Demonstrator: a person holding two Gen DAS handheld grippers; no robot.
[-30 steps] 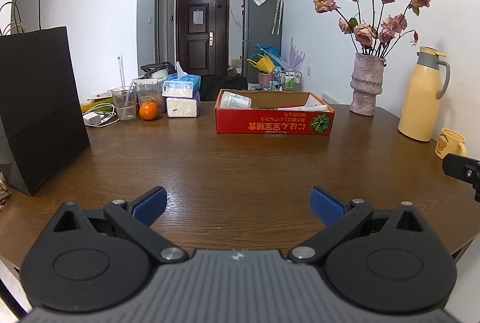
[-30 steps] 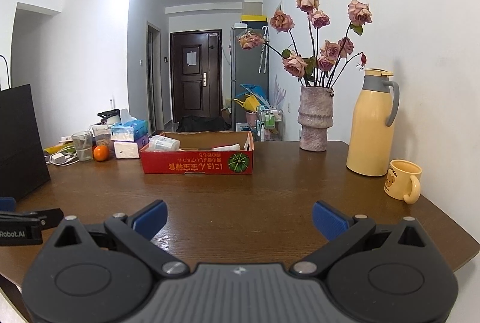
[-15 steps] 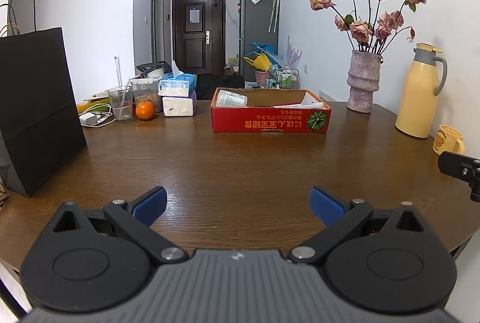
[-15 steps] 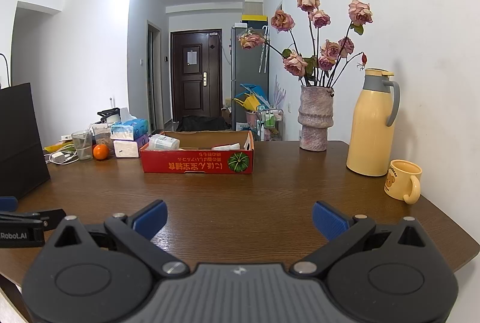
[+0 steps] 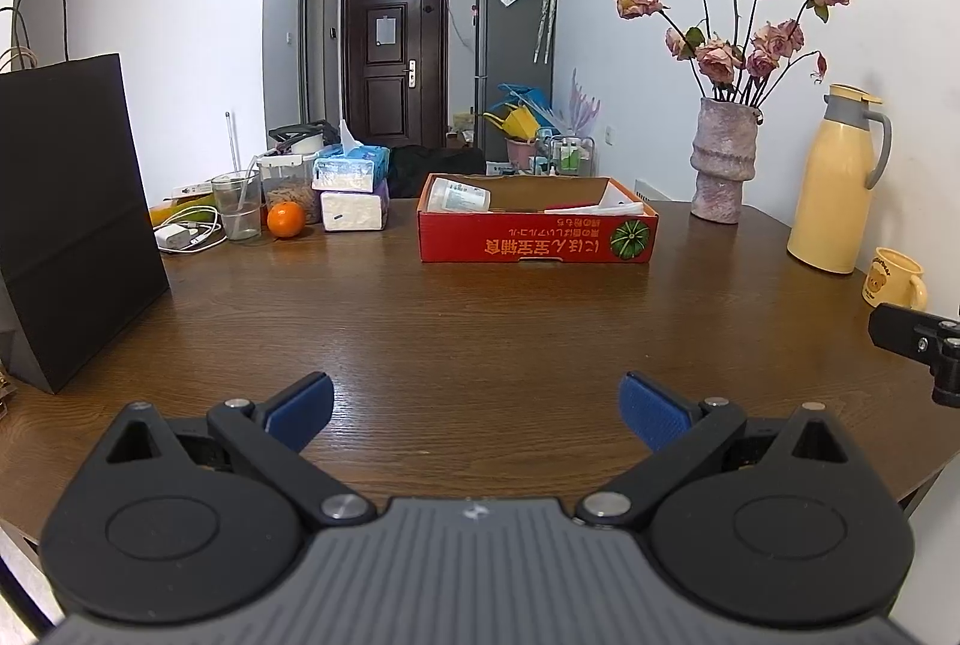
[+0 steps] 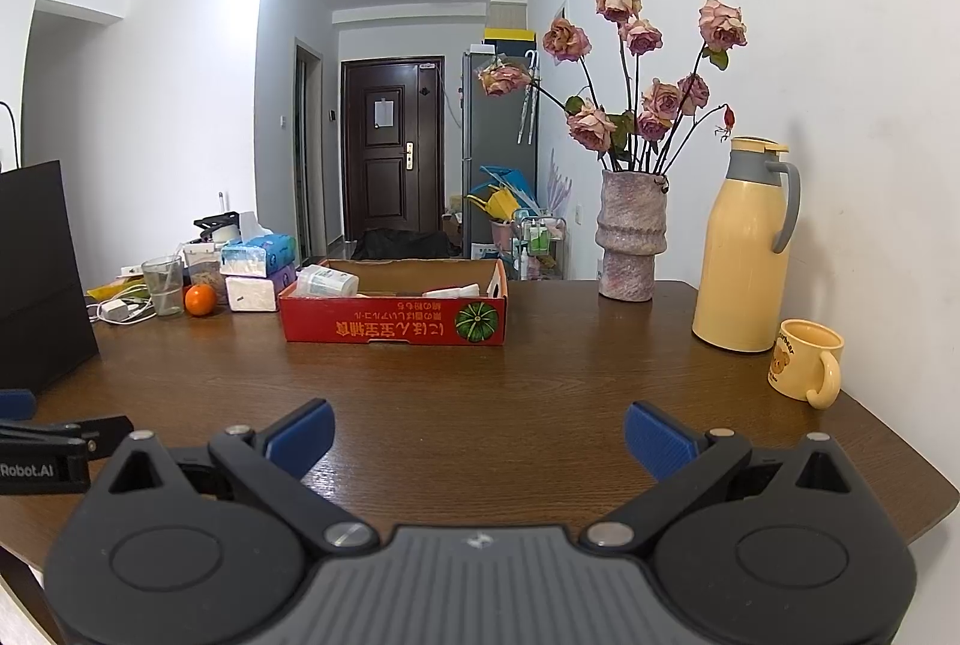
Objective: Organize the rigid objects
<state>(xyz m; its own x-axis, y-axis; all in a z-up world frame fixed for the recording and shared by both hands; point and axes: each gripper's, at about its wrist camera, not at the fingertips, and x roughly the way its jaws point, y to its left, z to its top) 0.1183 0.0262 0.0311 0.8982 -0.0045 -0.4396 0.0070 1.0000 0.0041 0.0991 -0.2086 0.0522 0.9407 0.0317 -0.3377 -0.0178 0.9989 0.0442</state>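
A red cardboard box point(image 5: 537, 240) point(image 6: 393, 330) sits at the far middle of the brown table point(image 5: 480, 333) point(image 6: 540, 393), holding a white plastic bottle point(image 5: 459, 196) point(image 6: 327, 282) and some white packets. A yellow mug point(image 5: 894, 278) point(image 6: 807, 362) stands at the right edge beside a yellow thermos jug point(image 5: 837, 180) point(image 6: 747, 243). My left gripper point(image 5: 477, 402) hovers open over the near table, nothing between its blue pads. My right gripper point(image 6: 479, 432) is open and empty too, well short of the box. Each gripper's side shows at the edge of the other's view.
A black paper bag point(image 5: 66, 213) stands at the near left. Behind it lie a charger, a glass point(image 5: 239, 204), an orange point(image 5: 285, 219) and stacked tissue packs point(image 5: 351, 195). A vase of dried roses point(image 5: 723, 159) point(image 6: 630, 237) is at the far right.
The left wrist view has shifted slightly, so the table's objects sit a little lower and to the left. Both grippers stay open; nothing on the table has moved.
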